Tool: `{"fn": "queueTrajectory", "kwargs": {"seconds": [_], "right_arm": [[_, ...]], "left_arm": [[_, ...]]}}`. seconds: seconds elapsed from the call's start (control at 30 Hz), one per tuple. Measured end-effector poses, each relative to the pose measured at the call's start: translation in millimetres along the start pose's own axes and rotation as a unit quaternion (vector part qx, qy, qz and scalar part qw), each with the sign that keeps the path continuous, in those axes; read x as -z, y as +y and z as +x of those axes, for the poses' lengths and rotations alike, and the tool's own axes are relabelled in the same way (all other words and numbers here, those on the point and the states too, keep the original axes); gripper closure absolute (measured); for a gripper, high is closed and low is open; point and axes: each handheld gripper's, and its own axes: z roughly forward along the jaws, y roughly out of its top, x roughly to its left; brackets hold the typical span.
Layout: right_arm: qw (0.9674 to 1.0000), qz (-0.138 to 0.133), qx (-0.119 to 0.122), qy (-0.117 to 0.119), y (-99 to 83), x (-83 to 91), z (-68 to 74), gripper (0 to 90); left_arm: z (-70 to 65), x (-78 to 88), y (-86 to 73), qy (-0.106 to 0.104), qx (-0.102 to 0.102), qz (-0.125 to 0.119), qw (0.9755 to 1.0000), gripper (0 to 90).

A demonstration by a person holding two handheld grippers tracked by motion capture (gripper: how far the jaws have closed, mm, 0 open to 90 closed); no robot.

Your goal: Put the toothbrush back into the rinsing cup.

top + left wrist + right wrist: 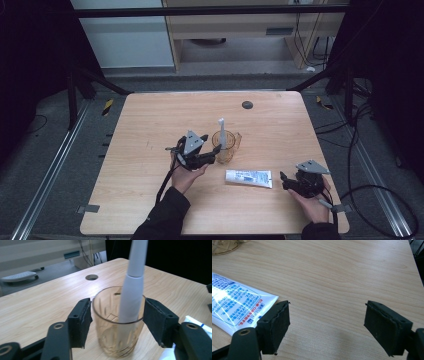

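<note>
Left gripper point(116, 320) jaws are standing apart, flanking the cup point(117, 322) holding a toothbrush point(131, 297) mid-tabletop point(150, 150). Right gripper point(327, 327) jaws are gaping beside the toothpaste tube point(234, 305).

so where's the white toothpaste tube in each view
High view: the white toothpaste tube with blue print lies flat on the wooden table, lower centre, between the two hands.
Left gripper view: just its white end shows at the right edge, behind the right jaw.
Right gripper view: it lies at the left, beside the left jaw.
Shared landmark: the clear amber glass cup, centre in the left gripper view, top-left corner in the right gripper view.
</note>
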Motion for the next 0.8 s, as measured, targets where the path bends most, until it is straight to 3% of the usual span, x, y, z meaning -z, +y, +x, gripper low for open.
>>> {"fn": "queueTrajectory", "kwargs": {"seconds": [0.07,0.2,0.47,0.6,0.7,0.8], "right_arm": [[1.0000,-0.002,0.000,0.000,0.2,1.1,0.0,20.7],[1.0000,-0.009,0.001,0.001,0.6,3.9,-0.2,21.2],[0.9998,-0.010,0.007,0.014,2.7,4.8,3.8,24.1],[0.9995,-0.009,0.011,0.028,4.5,3.7,5.6,25.8],[0.9992,-0.008,0.011,0.037,5.8,3.6,6.9,27.4],[0.9988,-0.008,0.008,0.047,8.2,4.7,9.7,29.3]], "left_arm": [[0.8,2.5,0.6,0.004,-0.005,0.006,1.0000,36.7],[5.2,19.7,-1.1,0.016,-0.026,0.049,0.9983,36.0],[18.6,49.9,-22.7,0.025,-0.018,0.082,0.9961,35.9],[32.2,77.0,-43.8,0.042,0.012,0.087,0.9953,36.5],[37.3,86.2,-51.9,0.050,0.022,0.093,0.9941,36.6],[45.0,104.6,-66.3,0.062,0.039,0.105,0.9918,37.2]]}}
